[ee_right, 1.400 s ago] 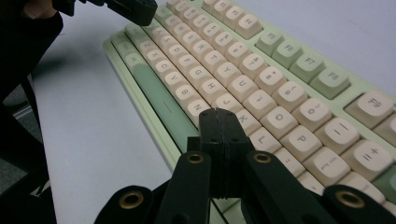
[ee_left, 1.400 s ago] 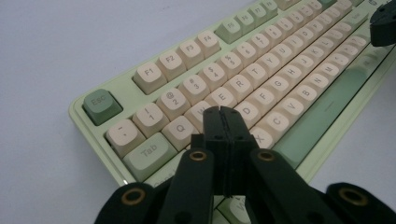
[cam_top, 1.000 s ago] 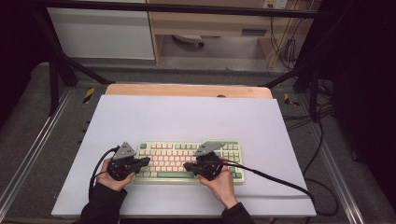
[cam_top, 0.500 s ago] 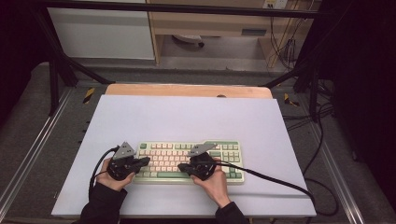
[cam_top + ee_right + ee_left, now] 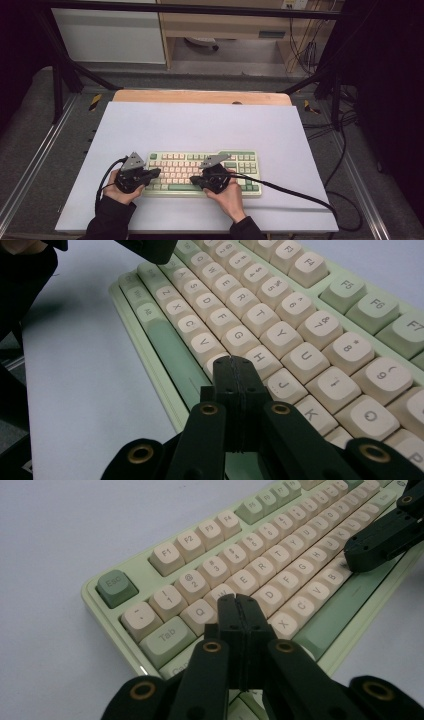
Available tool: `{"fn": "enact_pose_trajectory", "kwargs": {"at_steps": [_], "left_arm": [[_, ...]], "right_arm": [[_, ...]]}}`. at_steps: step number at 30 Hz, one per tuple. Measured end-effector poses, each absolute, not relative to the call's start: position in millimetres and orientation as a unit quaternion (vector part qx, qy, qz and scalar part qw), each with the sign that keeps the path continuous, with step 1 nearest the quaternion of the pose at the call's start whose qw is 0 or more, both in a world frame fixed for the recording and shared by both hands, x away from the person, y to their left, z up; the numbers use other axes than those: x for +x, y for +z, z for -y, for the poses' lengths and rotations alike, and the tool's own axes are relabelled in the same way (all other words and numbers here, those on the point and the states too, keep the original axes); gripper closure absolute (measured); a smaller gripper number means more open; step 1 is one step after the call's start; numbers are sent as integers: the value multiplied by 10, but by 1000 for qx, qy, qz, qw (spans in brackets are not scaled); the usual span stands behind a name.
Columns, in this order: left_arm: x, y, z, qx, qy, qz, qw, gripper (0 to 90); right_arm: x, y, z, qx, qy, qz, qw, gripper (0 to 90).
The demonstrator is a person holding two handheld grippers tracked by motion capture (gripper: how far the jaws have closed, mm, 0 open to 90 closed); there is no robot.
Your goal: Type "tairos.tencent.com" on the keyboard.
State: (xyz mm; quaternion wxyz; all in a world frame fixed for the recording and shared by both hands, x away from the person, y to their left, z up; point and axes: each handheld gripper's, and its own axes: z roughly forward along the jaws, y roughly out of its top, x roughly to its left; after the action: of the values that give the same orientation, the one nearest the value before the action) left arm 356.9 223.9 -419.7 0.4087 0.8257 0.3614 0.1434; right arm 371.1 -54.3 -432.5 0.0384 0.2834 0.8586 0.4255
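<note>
A pale green keyboard (image 5: pixel 182 166) with cream keys lies near the front of the white table top. My left gripper (image 5: pixel 156 173) is shut and empty. In the left gripper view its tips (image 5: pixel 239 600) rest over the A and S keys of the keyboard (image 5: pixel 260 555). My right gripper (image 5: pixel 194 181) is also shut and empty, pointing left over the keyboard's lower middle. In the right gripper view its tips (image 5: pixel 234 362) sit over the keys just below G and H on the keyboard (image 5: pixel 300 315). The right gripper's tip (image 5: pixel 361 559) shows near the B key.
The white table top (image 5: pixel 200 125) stretches behind the keyboard to a wooden strip (image 5: pixel 200 96) at the far edge. A black cable (image 5: pixel 295 192) trails right from the right gripper. Black frame posts (image 5: pixel 60 75) stand at the table's back corners.
My right gripper has shifted slightly left along the keyboard. The left gripper has stayed where it was, and both remain shut.
</note>
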Motion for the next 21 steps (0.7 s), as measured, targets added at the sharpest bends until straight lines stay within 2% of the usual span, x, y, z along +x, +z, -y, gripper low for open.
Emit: {"fn": "enact_pose_trajectory", "kwargs": {"at_steps": [21], "left_arm": [[3557, -4177, -2243, 824, 144, -360, 412, 896]], "right_arm": [[3686, -4153, 658, 281, 425, -859, 50, 900]]}}
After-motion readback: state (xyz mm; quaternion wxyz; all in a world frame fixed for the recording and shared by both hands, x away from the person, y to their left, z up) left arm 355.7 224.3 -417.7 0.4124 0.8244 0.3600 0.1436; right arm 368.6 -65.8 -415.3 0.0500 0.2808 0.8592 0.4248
